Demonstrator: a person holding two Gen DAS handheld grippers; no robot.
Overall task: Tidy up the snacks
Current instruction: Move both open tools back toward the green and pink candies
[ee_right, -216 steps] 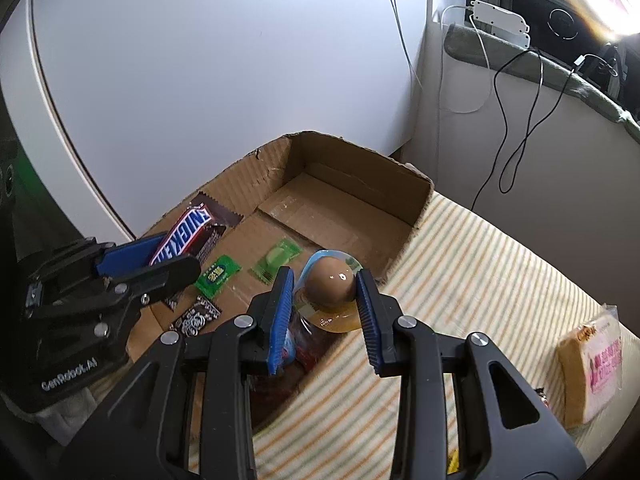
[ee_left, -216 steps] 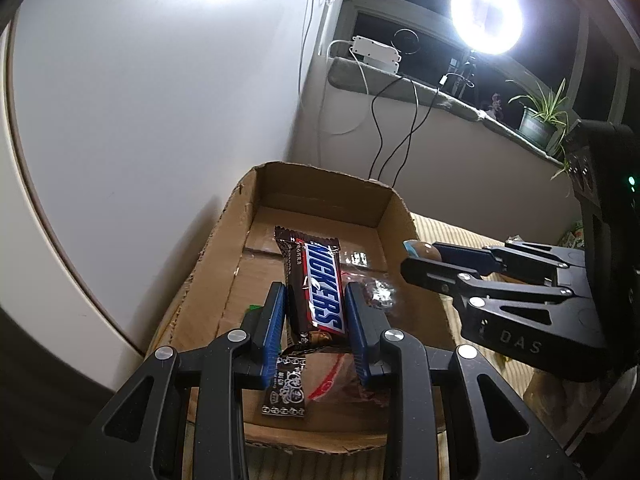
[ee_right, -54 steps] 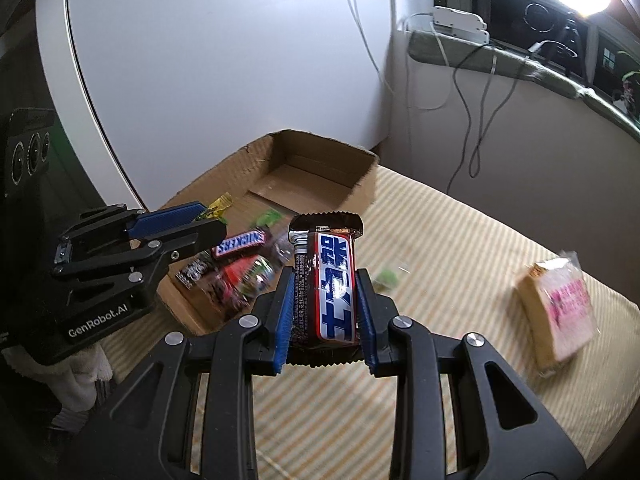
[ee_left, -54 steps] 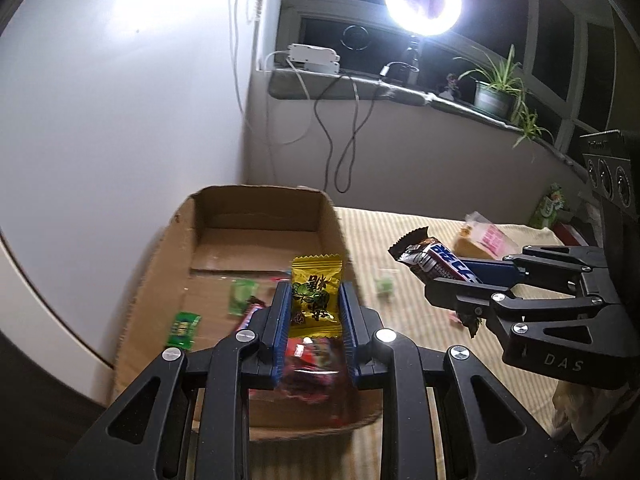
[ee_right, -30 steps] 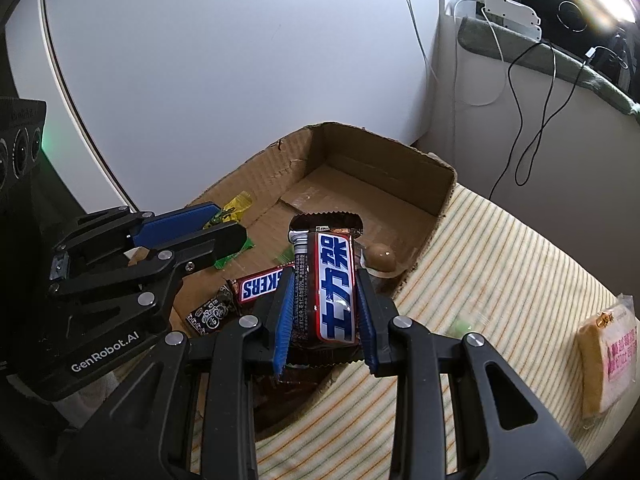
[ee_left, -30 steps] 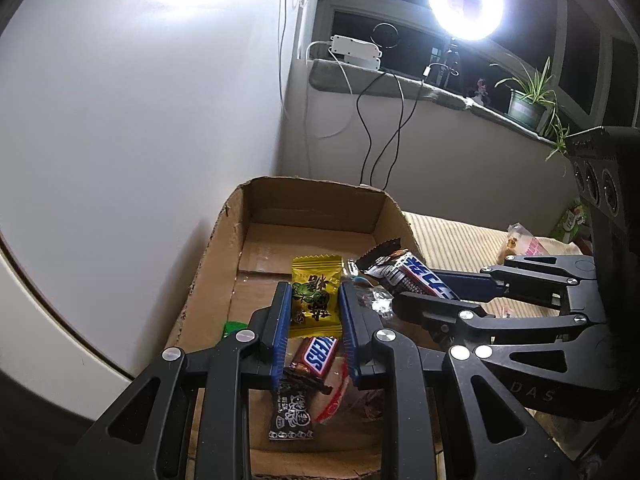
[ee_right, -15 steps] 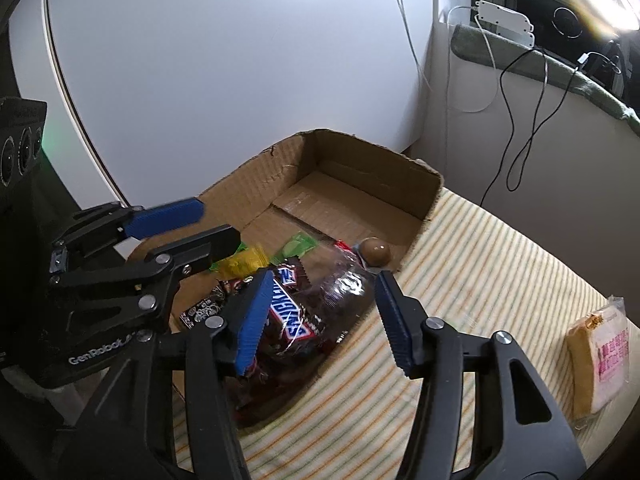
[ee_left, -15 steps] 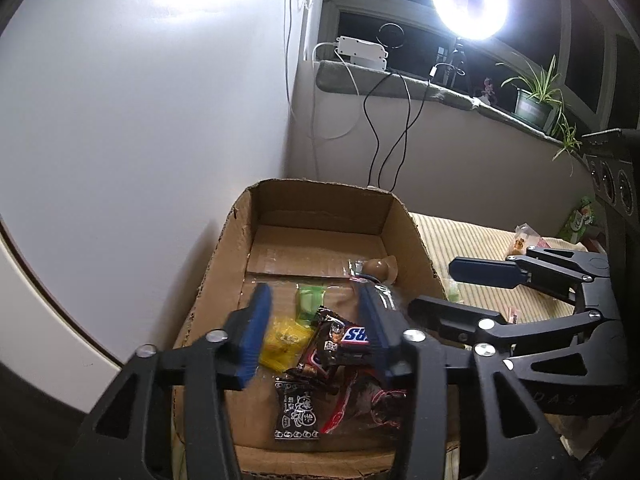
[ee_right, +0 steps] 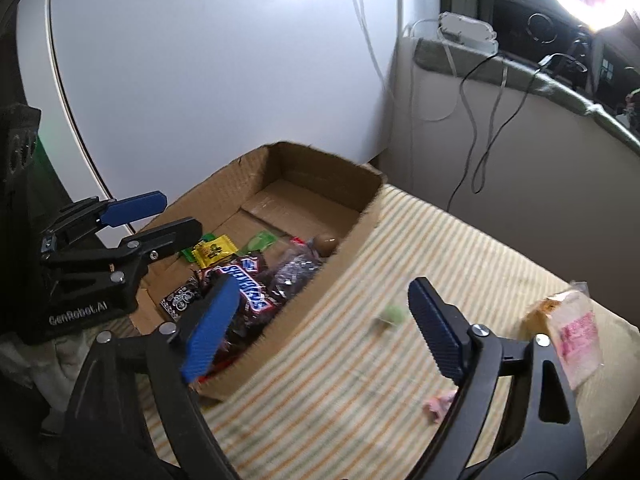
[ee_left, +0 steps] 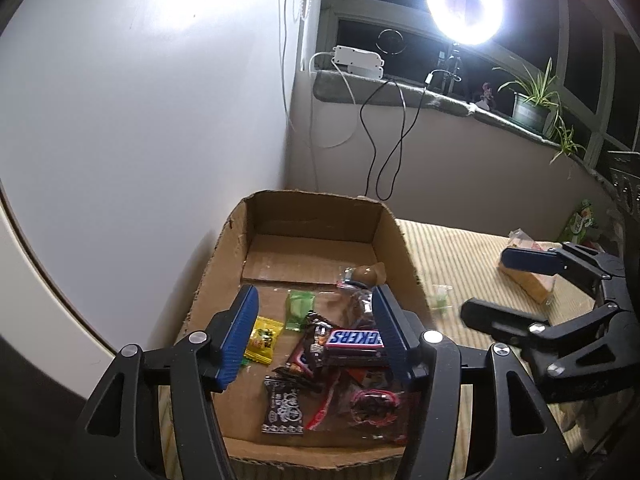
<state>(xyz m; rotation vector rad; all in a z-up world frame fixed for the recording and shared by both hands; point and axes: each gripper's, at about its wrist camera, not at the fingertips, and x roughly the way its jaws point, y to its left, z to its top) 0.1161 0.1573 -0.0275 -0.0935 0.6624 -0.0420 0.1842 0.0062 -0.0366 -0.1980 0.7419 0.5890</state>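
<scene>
An open cardboard box (ee_left: 402, 240) (ee_right: 360, 232) holds several snacks: a Snickers bar (ee_left: 354, 338) (ee_right: 244, 280), a yellow packet (ee_left: 264, 338) (ee_right: 212, 250), a green packet (ee_left: 298, 310), a brown ball (ee_left: 366, 274) and a black packet (ee_left: 282, 408). Above the box's near half, my left gripper (ee_left: 314, 308) (ee_right: 178, 214) is opening its jaws with nothing pressed between them. My right gripper (ee_right: 322, 292) (ee_left: 488, 284) straddles the box's right wall and the striped cloth; its jaws are opening wide and are empty.
On the striped cloth (ee_right: 460, 248) right of the box lie a small green candy (ee_right: 392, 316) (ee_left: 440, 300), a wrapped yellow cake (ee_right: 568, 320) (ee_left: 528, 276) and a pink wrapper (ee_right: 438, 404). A white wall stands behind the box. Cables hang from the windowsill.
Both grippers opened: the yellow packet left the left jaws and the Snickers bar left the right jaws, and both now lie in the box. The right gripper drifted right, towards the cloth.
</scene>
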